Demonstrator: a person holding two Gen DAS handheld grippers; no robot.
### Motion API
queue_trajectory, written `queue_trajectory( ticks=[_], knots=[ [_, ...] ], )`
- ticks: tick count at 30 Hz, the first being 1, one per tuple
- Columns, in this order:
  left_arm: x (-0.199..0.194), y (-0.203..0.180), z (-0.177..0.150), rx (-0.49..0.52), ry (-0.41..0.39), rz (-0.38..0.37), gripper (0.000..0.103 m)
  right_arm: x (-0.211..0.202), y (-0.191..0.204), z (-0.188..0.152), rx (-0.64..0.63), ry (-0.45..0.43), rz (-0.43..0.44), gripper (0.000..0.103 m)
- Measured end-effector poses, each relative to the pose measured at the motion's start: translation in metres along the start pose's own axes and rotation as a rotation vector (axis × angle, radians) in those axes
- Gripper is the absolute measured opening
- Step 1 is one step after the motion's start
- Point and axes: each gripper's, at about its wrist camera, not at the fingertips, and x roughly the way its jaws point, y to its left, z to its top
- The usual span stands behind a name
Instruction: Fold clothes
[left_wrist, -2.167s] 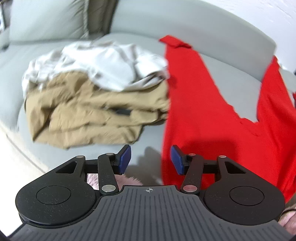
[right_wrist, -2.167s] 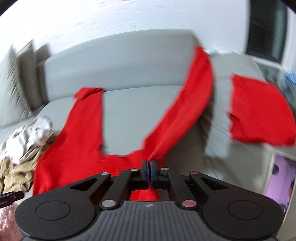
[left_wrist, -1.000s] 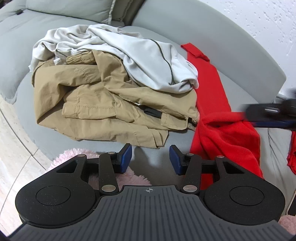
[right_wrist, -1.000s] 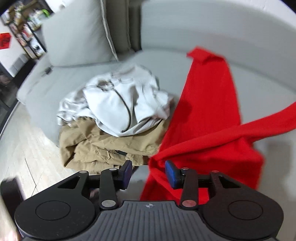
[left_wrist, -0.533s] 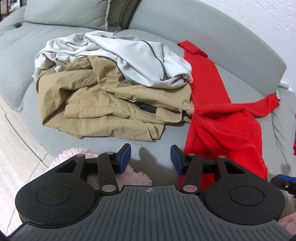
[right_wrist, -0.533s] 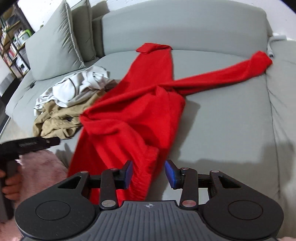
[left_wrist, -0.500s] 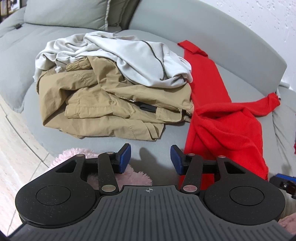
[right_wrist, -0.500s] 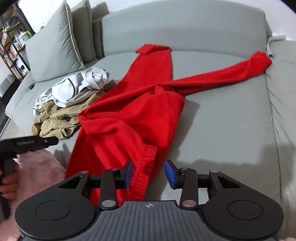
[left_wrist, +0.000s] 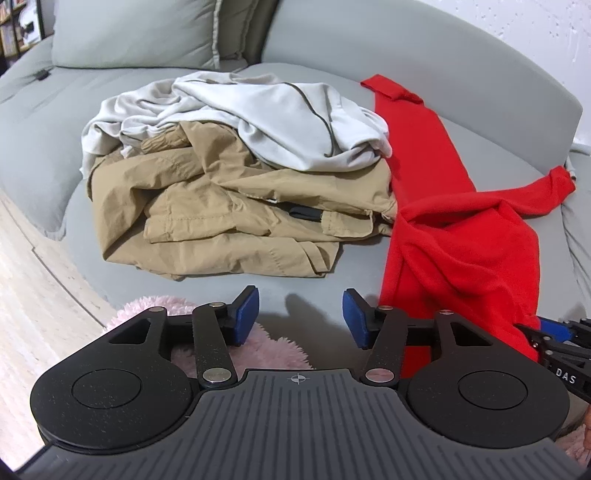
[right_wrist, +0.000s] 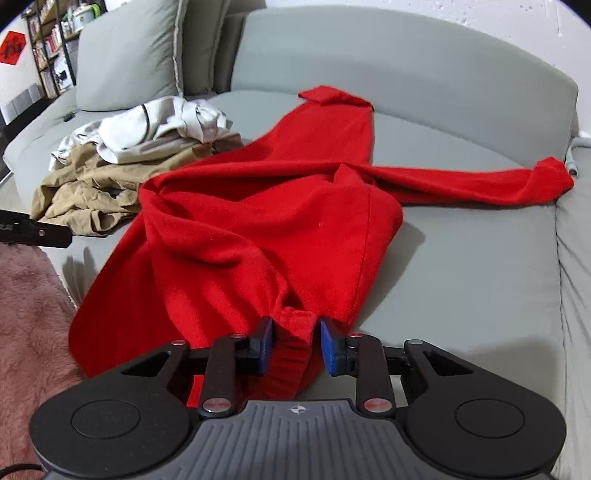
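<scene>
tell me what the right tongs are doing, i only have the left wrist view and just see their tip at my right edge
Observer: The right tongs are closing around the red garment. Its ribbed hem is bunched between the pads.
Operator: is that hem off the couch yet
Observer: No. From the hem the fabric fans out flat on the grey couch, with nothing lifted.
Operator: where do my left tongs sit from that side
Observer: Only part of the left tongs shows, at the left edge of the right wrist view, apart from the red garment and just in front of the tan clothes.
</scene>
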Motion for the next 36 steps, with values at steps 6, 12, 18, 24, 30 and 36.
queue_trajectory(
  ticks=[6, 12, 18, 24, 30, 36],
  knots=[
    [-0.002, -0.001, 0.000, 0.007, -0.008, -0.005, 0.057, -0.017, 0.017, 0.005, -0.098, -0.035, -0.068, 0.018],
    [-0.005, 0.004, 0.000, -0.008, -0.018, -0.012, 0.057, -0.067, 0.027, 0.010, -0.183, -0.143, -0.070, 0.017],
    [-0.010, 0.006, -0.001, -0.017, -0.029, -0.014, 0.057, -0.110, 0.053, 0.003, -0.310, -0.224, -0.030, 0.017],
    [-0.015, 0.010, -0.001, -0.022, -0.040, -0.008, 0.057, -0.093, 0.091, -0.020, -0.461, -0.136, 0.103, 0.026],
    [-0.021, 0.016, -0.004, -0.033, -0.047, -0.014, 0.057, -0.063, 0.081, -0.026, -0.232, 0.068, 0.360, 0.033],
    [-0.022, 0.017, -0.004, -0.017, -0.040, -0.052, 0.060, -0.100, 0.023, -0.018, -0.044, -0.034, 0.317, 0.039]
  ],
)
